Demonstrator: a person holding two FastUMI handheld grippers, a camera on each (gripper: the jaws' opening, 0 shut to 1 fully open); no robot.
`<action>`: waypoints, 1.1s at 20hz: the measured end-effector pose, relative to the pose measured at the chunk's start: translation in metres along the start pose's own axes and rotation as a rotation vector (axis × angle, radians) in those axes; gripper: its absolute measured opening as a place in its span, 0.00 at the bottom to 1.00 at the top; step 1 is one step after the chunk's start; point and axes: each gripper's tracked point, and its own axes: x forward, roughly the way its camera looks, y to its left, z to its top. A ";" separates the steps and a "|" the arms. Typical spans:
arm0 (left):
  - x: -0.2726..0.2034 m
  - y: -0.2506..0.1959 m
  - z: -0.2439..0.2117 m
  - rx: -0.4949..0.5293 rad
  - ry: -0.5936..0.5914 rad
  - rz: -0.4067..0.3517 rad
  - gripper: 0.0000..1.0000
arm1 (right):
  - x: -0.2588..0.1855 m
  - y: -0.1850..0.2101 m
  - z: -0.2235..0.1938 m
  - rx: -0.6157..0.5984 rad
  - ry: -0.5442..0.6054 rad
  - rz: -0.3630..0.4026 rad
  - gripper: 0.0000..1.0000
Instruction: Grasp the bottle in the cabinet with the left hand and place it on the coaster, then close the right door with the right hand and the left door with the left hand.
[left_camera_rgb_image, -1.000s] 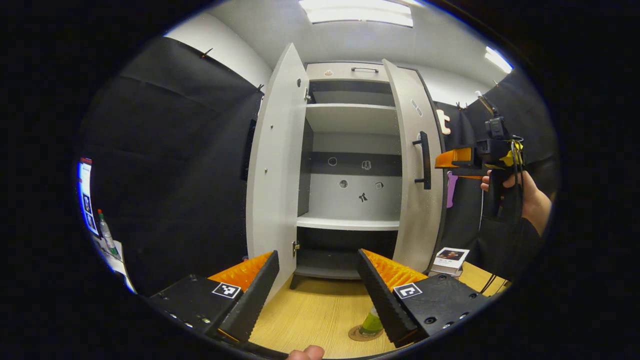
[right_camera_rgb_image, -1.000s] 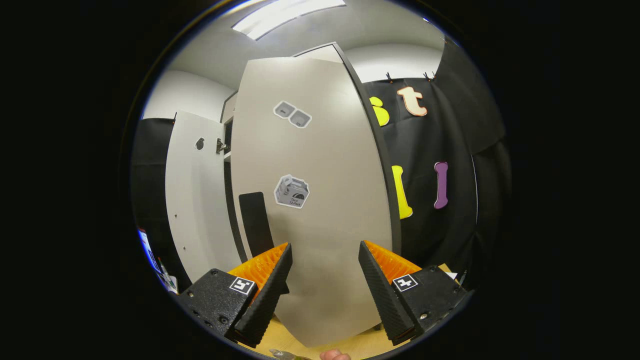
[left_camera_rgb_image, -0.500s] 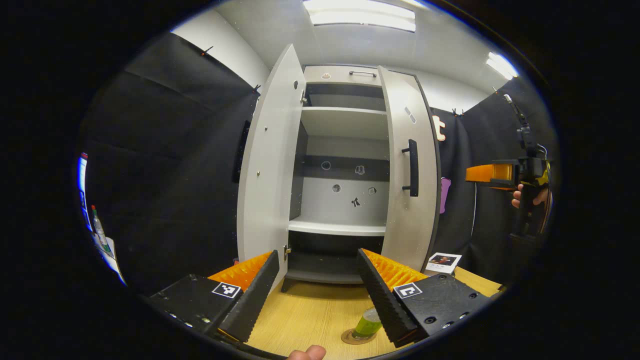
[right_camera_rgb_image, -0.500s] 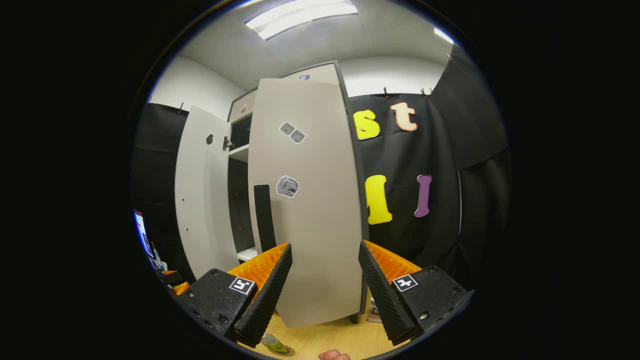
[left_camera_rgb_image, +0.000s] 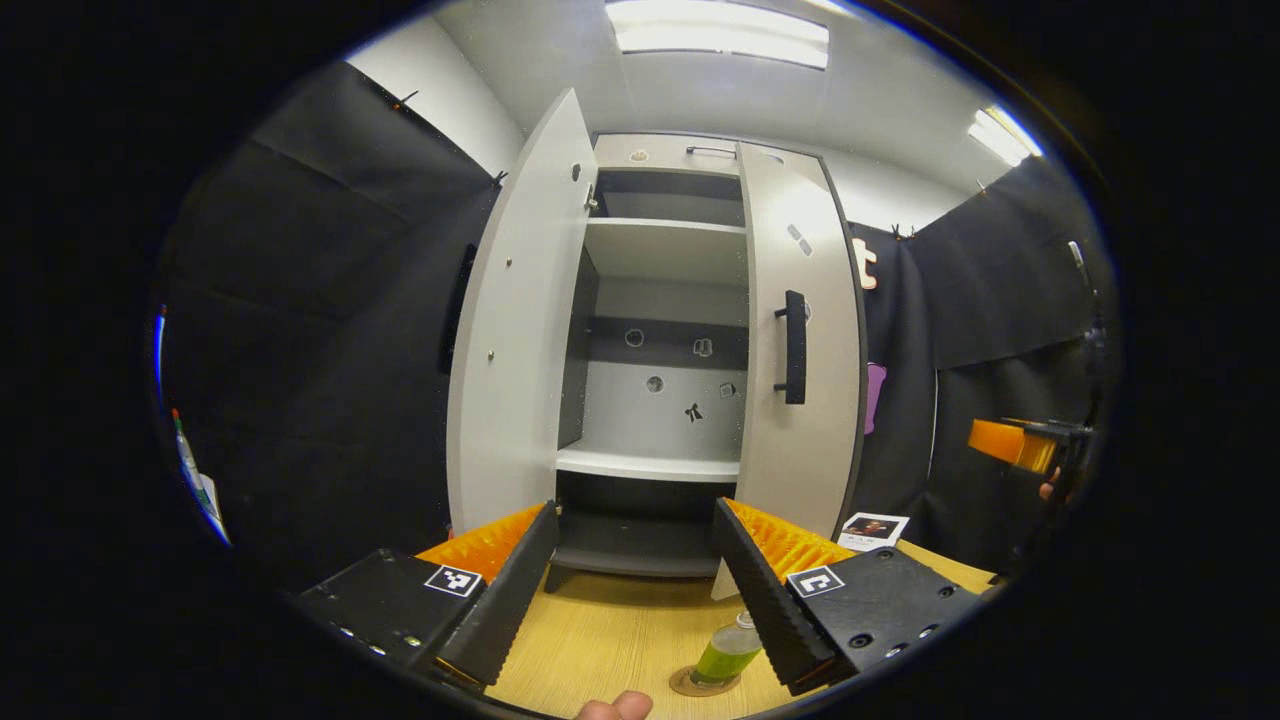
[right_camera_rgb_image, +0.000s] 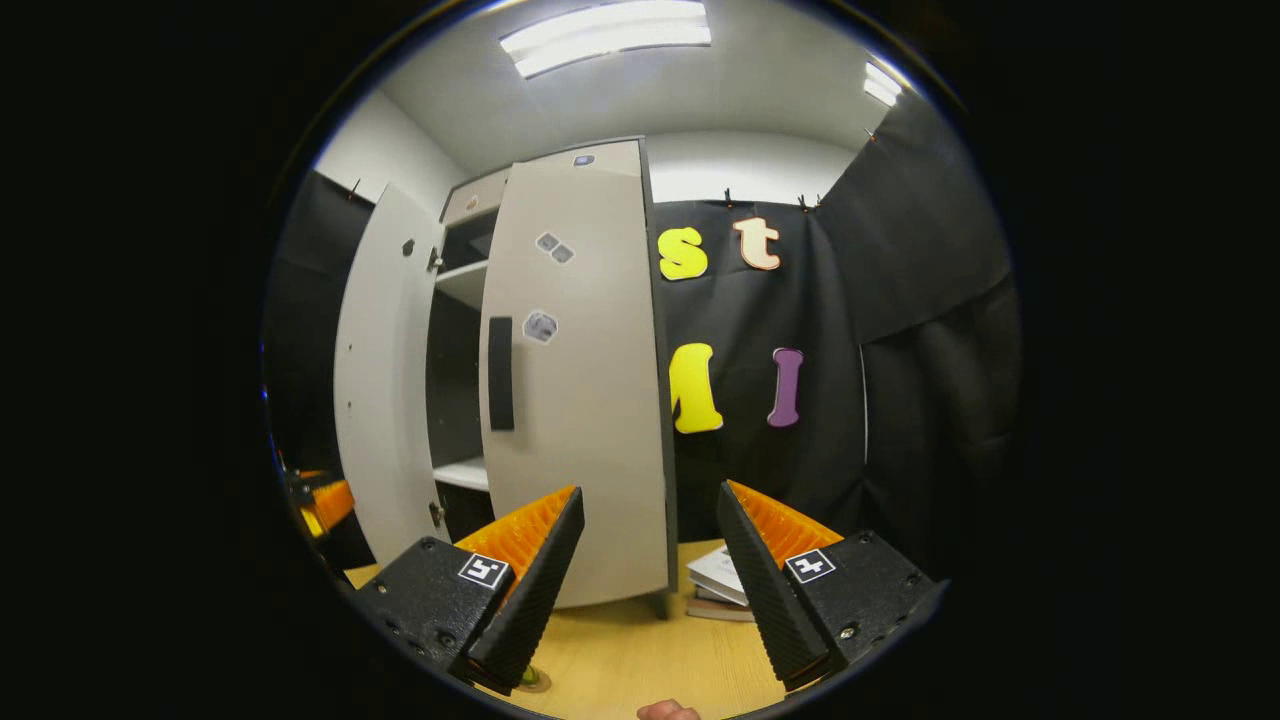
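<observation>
Green liquid inside a clear bottle (left_camera_rgb_image: 727, 652) with a pale cap, standing upright on a round tan coaster (left_camera_rgb_image: 700, 683) on the wooden counter (left_camera_rgb_image: 610, 640), near the camera and well in front of the cabinet (left_camera_rgb_image: 660, 340). Partly hidden behind the right finger of the left hand-held gripper (left_camera_rgb_image: 635, 585), fingers spread wide with nothing between them. Right door (left_camera_rgb_image: 800, 350) shut against the cabinet, pale grey with a black handle (left_camera_rgb_image: 793, 347); left door (left_camera_rgb_image: 515, 330) swung open, bare shelves showing inside. Right hand-held gripper (right_camera_rgb_image: 650, 565) also spread wide and holding nothing, held off from the right door. Small stack of books (right_camera_rgb_image: 718, 585) on the counter to the right of the cabinet.
</observation>
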 end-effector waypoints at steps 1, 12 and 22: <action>-0.001 0.001 -0.002 -0.008 0.005 -0.002 0.95 | -0.003 0.004 -0.009 0.003 0.010 0.005 0.83; -0.003 0.044 0.016 -0.057 -0.013 0.090 0.95 | -0.025 0.032 -0.068 0.091 0.133 0.054 0.83; 0.036 0.217 0.096 -0.098 -0.137 0.404 0.95 | -0.038 0.012 -0.059 0.125 0.120 0.033 0.83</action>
